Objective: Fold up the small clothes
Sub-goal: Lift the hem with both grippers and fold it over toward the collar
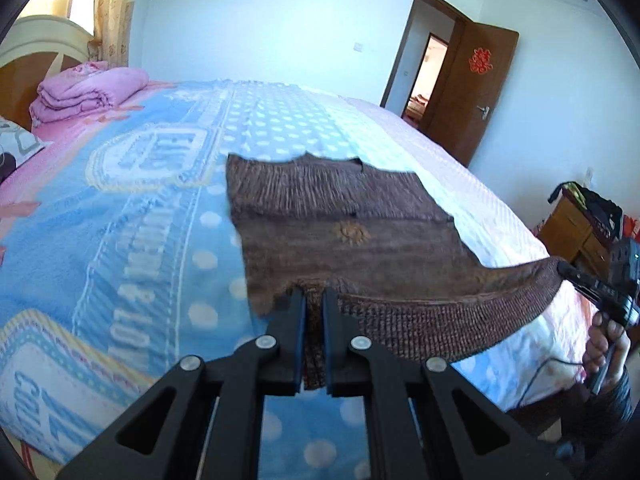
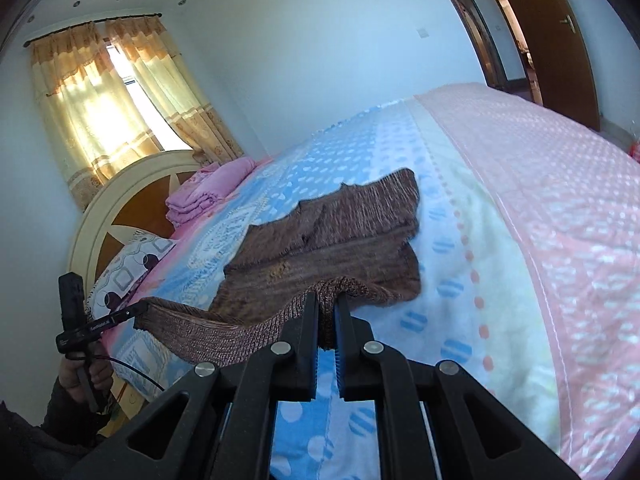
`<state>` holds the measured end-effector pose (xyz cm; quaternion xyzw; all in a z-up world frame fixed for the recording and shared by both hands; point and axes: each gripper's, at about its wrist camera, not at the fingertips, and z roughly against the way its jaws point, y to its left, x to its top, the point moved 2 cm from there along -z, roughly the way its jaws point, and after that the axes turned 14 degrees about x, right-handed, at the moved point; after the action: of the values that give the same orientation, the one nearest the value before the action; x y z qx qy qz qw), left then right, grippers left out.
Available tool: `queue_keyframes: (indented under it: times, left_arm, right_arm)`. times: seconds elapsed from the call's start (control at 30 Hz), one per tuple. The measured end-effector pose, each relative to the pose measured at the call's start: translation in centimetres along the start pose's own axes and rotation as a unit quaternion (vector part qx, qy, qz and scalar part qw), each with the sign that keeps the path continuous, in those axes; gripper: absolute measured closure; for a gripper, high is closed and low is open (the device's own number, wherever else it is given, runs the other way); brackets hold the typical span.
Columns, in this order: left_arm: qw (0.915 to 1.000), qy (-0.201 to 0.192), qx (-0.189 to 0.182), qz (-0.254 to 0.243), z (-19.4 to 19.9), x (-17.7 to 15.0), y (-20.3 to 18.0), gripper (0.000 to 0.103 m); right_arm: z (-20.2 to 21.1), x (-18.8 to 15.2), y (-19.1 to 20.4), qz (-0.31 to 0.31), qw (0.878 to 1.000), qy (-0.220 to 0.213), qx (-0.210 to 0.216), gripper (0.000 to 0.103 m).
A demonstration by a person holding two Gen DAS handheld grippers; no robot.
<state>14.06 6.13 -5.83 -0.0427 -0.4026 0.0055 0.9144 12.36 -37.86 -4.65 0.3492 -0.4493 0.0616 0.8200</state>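
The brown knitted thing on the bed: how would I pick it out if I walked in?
Find the big bed under its blue polka-dot blanket. Midway along it lies the brown knitted garment, its near hem pinched by the left gripper and right gripper. Unlike the folded pink quilt by the headboard, it is dark, ribbed, with a small gold motif.
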Motion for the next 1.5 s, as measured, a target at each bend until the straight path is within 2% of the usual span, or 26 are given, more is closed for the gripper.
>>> queue_keyframes:
  times: [0.23, 0.57, 0.83, 1.13, 1.2, 1.27, 1.3, 1.33, 1.37, 1.4, 1.43, 1.5]
  left_arm:
    - [0.9994, -0.029, 0.018, 0.005, -1.5, 4.5, 0.4, 0.095]
    - [0.9985, -0.02, 0.042, 0.028, -6.8, 9.1, 1.9, 0.095]
    - [0.9976, -0.008, 0.067, 0.018, -12.1, 13.4, 2.1, 0.095]
    - [0.9943, 0.036, 0.099, -0.016, -20.9, 14.9, 1.2, 0.094]
    - [0.9901, 0.046, 0.131, -0.021, -23.6, 14.7, 1.4, 0.089]
    - [0.9849, 0.049, 0.164, -0.025, -25.4, 14.4, 1.6, 0.089]
    - [0.9822, 0.058, 0.176, -0.029, -26.0, 14.2, 1.8, 0.087]
    - [0.9814, 0.063, 0.179, -0.026, -26.0, 14.1, 2.0, 0.082]
    - [0.9825, 0.063, 0.174, -0.022, -25.6, 13.8, 2.2, 0.077]
    - [0.9842, 0.057, 0.166, -0.027, -24.9, 13.4, 2.1, 0.061]
    - [0.9843, 0.053, 0.164, -0.039, -24.2, 12.9, 1.8, 0.036]
    - [0.98, 0.042, 0.175, -0.085, -22.9, 11.5, 0.9, 0.017]
  right_arm:
    - [-2.8, 4.3, 0.4, 0.022, 1.0, -0.013, -0.005, 0.097]
    - [-8.9, 10.3, -2.0, 0.025, 0.999, -0.003, -0.021, 0.097]
    - [-14.0, 14.7, -4.9, 0.023, 0.999, 0.009, -0.045, 0.097]
    - [-21.8, 15.5, -11.1, -0.003, 0.993, 0.063, -0.095, 0.097]
    - [-24.1, 15.1, -12.8, -0.006, 0.991, 0.085, -0.107, 0.097]
    - [-25.8, 14.8, -14.1, -0.001, 0.987, 0.097, -0.129, 0.096]
    - [-26.6, 14.4, -14.7, 0.006, 0.984, 0.109, -0.142, 0.094]
    - [-27.0, 14.1, -15.0, 0.01, 0.981, 0.12, -0.153, 0.08]
    - [-27.2, 13.7, -15.0, 0.02, 0.978, 0.131, -0.161, 0.057]
    - [-27.2, 13.3, -14.8, 0.034, 0.976, 0.142, -0.161, 0.043]
    - [-27.2, 12.8, -14.4, 0.051, 0.973, 0.153, -0.164, 0.029]
    - [-27.5, 11.6, -13.4, 0.109, 0.958, 0.181, -0.192, 0.029]
